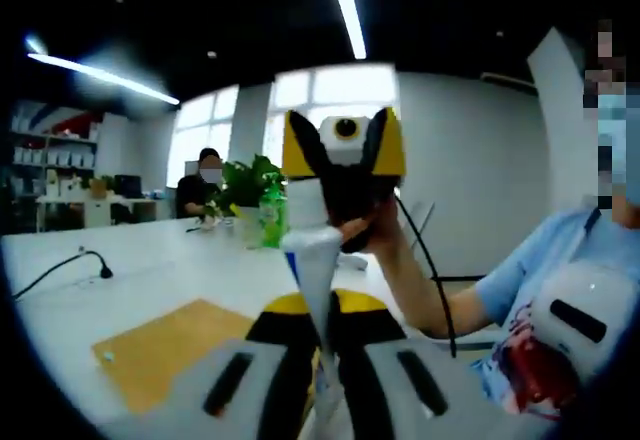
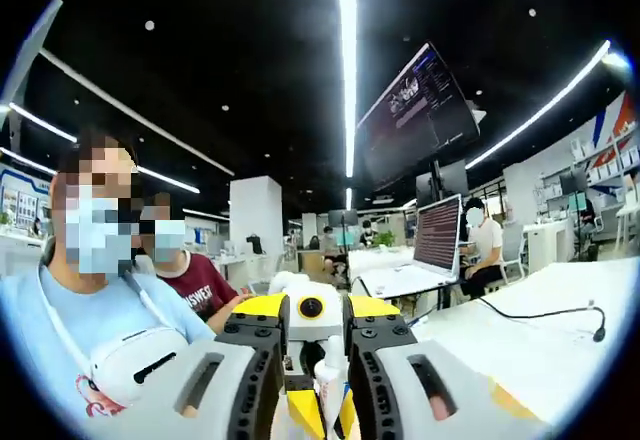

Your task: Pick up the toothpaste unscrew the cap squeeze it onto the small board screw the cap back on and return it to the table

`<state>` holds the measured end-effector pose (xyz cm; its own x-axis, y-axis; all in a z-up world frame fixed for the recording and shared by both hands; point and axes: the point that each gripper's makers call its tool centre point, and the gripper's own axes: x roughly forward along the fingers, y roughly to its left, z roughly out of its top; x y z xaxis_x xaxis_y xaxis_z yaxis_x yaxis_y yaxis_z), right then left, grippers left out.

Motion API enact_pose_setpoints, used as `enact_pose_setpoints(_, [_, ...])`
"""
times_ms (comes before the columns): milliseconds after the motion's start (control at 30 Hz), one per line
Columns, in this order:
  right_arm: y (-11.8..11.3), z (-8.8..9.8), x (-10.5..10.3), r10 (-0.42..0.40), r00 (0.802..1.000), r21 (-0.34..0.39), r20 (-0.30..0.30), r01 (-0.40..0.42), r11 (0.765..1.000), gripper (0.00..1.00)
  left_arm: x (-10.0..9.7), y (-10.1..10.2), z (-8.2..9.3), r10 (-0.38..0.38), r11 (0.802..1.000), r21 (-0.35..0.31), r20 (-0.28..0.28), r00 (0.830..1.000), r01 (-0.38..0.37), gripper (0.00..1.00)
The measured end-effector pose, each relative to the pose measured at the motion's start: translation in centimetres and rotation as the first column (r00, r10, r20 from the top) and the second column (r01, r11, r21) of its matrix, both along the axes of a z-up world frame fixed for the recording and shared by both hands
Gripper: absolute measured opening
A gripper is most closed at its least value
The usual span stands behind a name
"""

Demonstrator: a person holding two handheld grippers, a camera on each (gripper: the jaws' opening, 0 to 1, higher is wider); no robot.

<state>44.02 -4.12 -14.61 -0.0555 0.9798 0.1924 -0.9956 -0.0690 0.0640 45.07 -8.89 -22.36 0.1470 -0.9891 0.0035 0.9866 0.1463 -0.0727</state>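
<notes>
In the left gripper view we see our left gripper (image 1: 322, 355) with its jaws closed on the lower body of the toothpaste tube (image 1: 313, 265), which rises white and tapering between the yellow-and-black jaw tips, held up off the table (image 1: 120, 290). At the tube's top end, the right gripper (image 1: 340, 165) meets it from the far side, its yellow-and-black jaws pinched around the cap end; we cannot make out the cap itself. The hand (image 1: 378, 228) holding that gripper is just behind it, with a black cable hanging down along the forearm.

In the right gripper view the same meeting shows from the other side: our right gripper (image 2: 318, 385) has its jaws drawn in around the white tube end (image 2: 330, 375), and the left gripper (image 2: 305, 315) faces us just beyond, yellow pads either side.

Below the tube, on the white table, lies the small board (image 1: 175, 345), tan and flat, apart from both grippers. Farther along the table are a black gooseneck microphone (image 1: 98, 265), a green bottle (image 1: 272, 215) and a leafy plant (image 1: 245, 182). A person in a light blue shirt (image 1: 540, 270) sits beside the table.
</notes>
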Motion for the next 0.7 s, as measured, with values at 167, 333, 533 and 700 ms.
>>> enact_pose_setpoints(167, [0.0,-1.3,0.2,0.03,0.999,-0.038,-0.019,-0.031,0.999,0.21,-0.3,-0.1,-0.2,-0.018,1.0,0.007,0.009,1.0,0.018,0.05])
enact_pose_setpoints(333, [0.4,-2.4,-0.7,0.116,0.992,-0.047,-0.057,-0.119,0.992,0.13,-1.1,-0.4,-0.5,-0.063,0.998,0.02,0.001,0.998,0.063,0.05])
enact_pose_setpoints(533, [0.2,-2.4,-0.9,0.172,0.979,-0.021,-0.113,-0.176,0.984,0.1,-1.9,-0.6,-0.7,-0.111,0.994,0.02,-0.024,0.994,0.111,0.05])
enact_pose_setpoints(700, [0.4,-3.2,-1.4,0.217,0.967,-0.044,-0.131,-0.225,0.973,0.1,-2.3,-0.7,-0.9,-0.137,0.99,0.025,-0.043,0.99,0.138,0.05])
